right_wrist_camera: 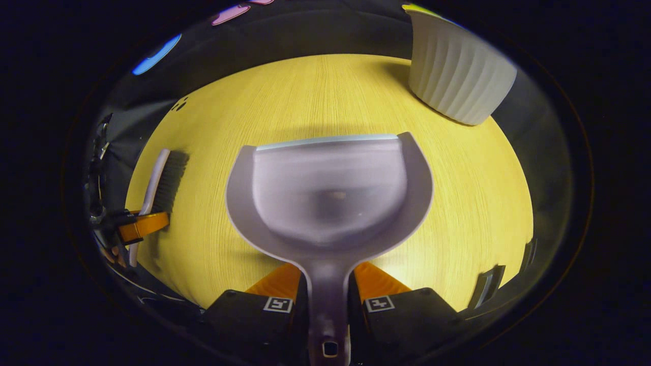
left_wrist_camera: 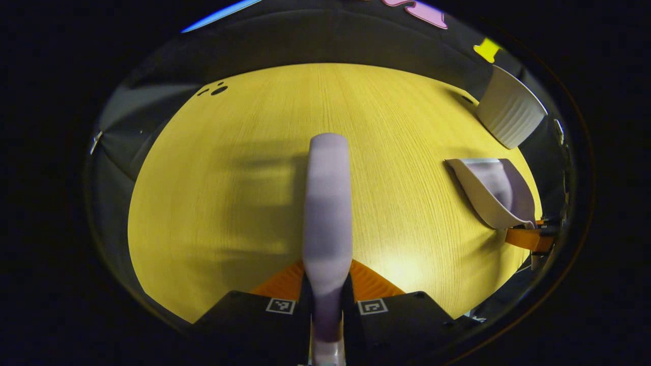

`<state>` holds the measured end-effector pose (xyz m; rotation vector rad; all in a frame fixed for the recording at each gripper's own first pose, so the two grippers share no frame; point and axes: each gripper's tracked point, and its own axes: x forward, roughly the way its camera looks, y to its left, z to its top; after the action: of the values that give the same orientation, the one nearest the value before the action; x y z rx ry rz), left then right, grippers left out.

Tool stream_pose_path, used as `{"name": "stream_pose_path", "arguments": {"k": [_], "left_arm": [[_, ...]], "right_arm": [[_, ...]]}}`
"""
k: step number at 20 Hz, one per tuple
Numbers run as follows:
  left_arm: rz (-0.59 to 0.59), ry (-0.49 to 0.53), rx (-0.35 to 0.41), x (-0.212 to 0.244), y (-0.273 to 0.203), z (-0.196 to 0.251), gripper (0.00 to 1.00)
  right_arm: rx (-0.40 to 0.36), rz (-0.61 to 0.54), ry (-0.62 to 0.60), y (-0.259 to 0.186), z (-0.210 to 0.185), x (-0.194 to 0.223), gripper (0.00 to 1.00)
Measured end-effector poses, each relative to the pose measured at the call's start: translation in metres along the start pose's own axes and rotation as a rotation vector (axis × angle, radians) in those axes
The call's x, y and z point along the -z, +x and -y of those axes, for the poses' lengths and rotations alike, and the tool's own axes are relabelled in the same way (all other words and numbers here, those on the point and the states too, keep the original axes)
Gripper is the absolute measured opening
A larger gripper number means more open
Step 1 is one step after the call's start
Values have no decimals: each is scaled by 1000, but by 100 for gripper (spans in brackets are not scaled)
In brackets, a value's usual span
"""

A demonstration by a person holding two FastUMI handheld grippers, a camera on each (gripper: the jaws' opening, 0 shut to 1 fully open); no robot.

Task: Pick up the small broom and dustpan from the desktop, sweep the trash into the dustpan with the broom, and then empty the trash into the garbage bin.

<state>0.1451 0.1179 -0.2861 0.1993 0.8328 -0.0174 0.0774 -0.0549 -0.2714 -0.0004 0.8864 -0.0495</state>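
left gripper (left_wrist_camera: 326, 284): my fingers are clamped on the handle of the small pale lilac plastic broom (left_wrist_camera: 326, 213), held above the table.
right gripper (right_wrist_camera: 327, 290): my fingers are closed tight on the handle of the pale grey plastic dustpan (right_wrist_camera: 329, 195), pan open upward.
desktop: yellow wood-grain table (left_wrist_camera: 244, 178) under both tools.
bin: white ribbed round garbage bin (right_wrist_camera: 455, 76) at the far right edge of the table, beyond the dustpan.

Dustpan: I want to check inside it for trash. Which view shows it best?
The right gripper view: the dustpan faces the camera, its whole scoop visible. In the left gripper view it appears small, side-on, near the edge.
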Motion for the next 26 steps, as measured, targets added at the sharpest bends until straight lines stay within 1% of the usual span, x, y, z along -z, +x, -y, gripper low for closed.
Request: {"name": "stream_pose_path", "arguments": {"k": [1, 2, 3, 4, 5, 6, 7, 8, 10, 11, 13, 15, 17, 19, 20, 21, 23, 25, 26], "left_arm": [[-5, 1, -9, 0, 0, 2, 32], [-5, 0, -4, -1, 1, 7, 34], [-6, 1, -3, 0, -2, 10, 35], [-2, 0, 12, 0, -3, 14, 39], [8, -3, 17, -1, -6, 16, 54], [23, -7, 20, -3, -10, 17, 69], [39, -15, 24, -1, -11, 18, 84], [56, -28, 19, -6, -19, 16, 99], [129, -70, 3, -16, -40, 11, 97], [192, -91, -12, -24, -54, 8, 97], [320, -103, -5, -42, -85, 11, 96], [434, -103, -11, -56, -118, 14, 97], [553, -87, -20, -72, -152, 17, 96], [706, -35, -41, -91, -192, 19, 96], [769, 0, -37, -98, -207, 28, 96], [811, 28, -25, -100, -221, 36, 96], [858, 60, 14, -99, -241, 58, 96], [869, 60, 90, -95, -256, 81, 96], [854, 48, 134, -87, -257, 92, 96]], "right_arm": [[-4, -3, 6, -1, -1, 0, 37], [-7, -2, 13, 0, -4, -1, 39], [-15, -1, 25, 0, -6, -3, 31], [-29, -2, 40, -2, -9, -4, 47], [-55, -5, 57, -5, -15, -5, 53], [-71, 6, 76, -9, -17, -8, 67], [-70, 23, 91, -15, -16, -12, 77], [-70, 38, 104, -16, -13, -15, 100], [-61, 88, 124, -32, -7, -19, 99], [-68, 141, 141, -45, -8, -27, 99], [-76, 262, 182, -79, -3, -50, 100], [-45, 386, 210, -108, 13, -70, 100], [-13, 506, 222, -141, 28, -88, 99], [7, 602, 210, -171, 36, -98, 99], [25, 642, 200, -184, 40, -101, 99], [49, 684, 188, -197, 43, -104, 99], [92, 761, 154, -222, 44, -105, 99], [126, 809, 101, -240, 37, -102, 99], [142, 818, 70, -245, 33, -94, 99]]}}
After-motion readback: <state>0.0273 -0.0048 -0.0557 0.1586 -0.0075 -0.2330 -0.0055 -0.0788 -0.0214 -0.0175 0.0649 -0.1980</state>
